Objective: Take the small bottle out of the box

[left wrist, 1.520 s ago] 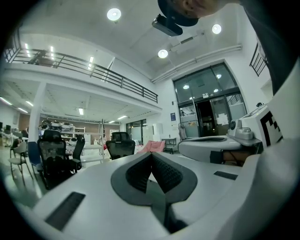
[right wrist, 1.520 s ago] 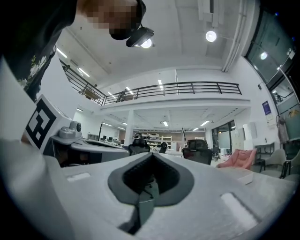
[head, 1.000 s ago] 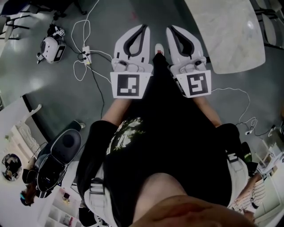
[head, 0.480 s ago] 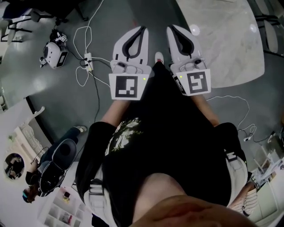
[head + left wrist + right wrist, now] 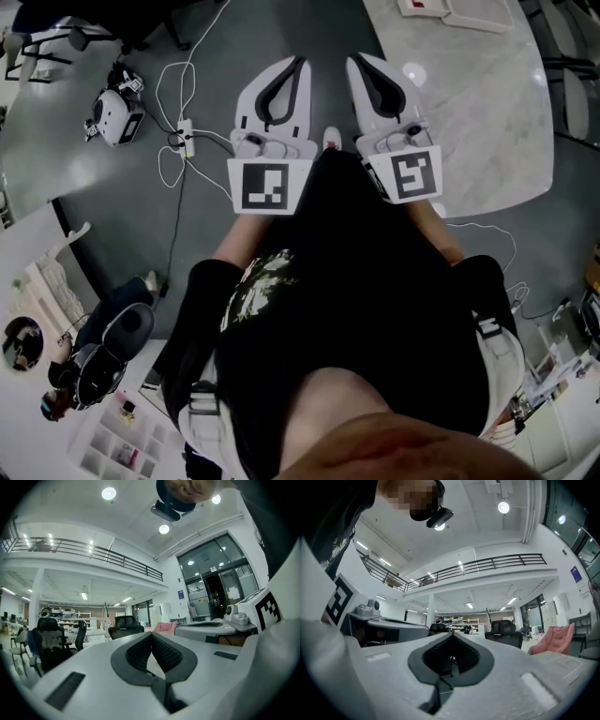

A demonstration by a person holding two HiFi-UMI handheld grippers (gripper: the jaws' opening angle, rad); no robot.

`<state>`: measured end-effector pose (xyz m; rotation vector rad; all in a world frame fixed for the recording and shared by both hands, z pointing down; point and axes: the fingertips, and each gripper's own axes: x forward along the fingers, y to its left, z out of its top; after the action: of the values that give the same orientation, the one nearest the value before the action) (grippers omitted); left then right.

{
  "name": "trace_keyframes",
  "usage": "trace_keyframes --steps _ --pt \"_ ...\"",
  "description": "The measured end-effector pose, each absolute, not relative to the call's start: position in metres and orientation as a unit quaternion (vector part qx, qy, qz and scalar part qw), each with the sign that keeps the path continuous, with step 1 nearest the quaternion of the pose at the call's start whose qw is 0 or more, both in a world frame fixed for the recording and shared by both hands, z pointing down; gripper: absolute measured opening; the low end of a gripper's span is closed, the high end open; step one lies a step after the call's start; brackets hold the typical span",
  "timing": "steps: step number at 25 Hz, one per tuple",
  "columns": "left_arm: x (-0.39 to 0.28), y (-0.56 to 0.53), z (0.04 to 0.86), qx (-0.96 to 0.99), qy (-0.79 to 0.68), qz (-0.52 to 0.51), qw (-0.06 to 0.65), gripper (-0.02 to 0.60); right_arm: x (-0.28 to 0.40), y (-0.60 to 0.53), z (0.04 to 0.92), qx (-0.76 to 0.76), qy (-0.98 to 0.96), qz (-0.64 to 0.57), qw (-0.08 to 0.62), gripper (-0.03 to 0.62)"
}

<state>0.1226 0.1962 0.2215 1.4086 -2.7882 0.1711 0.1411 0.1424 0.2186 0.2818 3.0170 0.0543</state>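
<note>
The left forearm and right forearm reach from the torso toward 12 o'clock, close together. The left gripper points to 12, its fingers meeting tip to tip with nothing between them. The right gripper, just beside it at 3 o'clock, leans slightly toward 11, its fingers likewise closed and empty

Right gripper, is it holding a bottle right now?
No, the right gripper is shut tip to tip, with nothing between its jaws.
</note>
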Motion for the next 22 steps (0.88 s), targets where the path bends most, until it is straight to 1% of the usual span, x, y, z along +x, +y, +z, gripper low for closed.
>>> trace_keyframes --steps 4,15,19,22 --pt "0.098 0.186 0.234 0.437 -0.898 0.047 0.01 0.014 0.113 0.136 0.228 0.112 0.992 0.025 0.052 -0.005" --pt "0.058 0.168 0.253 0.421 -0.905 0.053 0.027 0.014 0.075 0.113 0.236 0.119 0.991 0.026 0.054 -0.005" --pt "0.039 0.154 0.256 0.436 -0.897 0.078 0.012 0.014 0.055 0.096 0.249 0.102 0.994 0.024 0.044 -0.005" --pt "0.015 0.151 0.258 0.448 -0.892 0.067 0.015 0.014 0.035 0.09 0.251 0.08 0.995 0.031 0.053 -0.005"
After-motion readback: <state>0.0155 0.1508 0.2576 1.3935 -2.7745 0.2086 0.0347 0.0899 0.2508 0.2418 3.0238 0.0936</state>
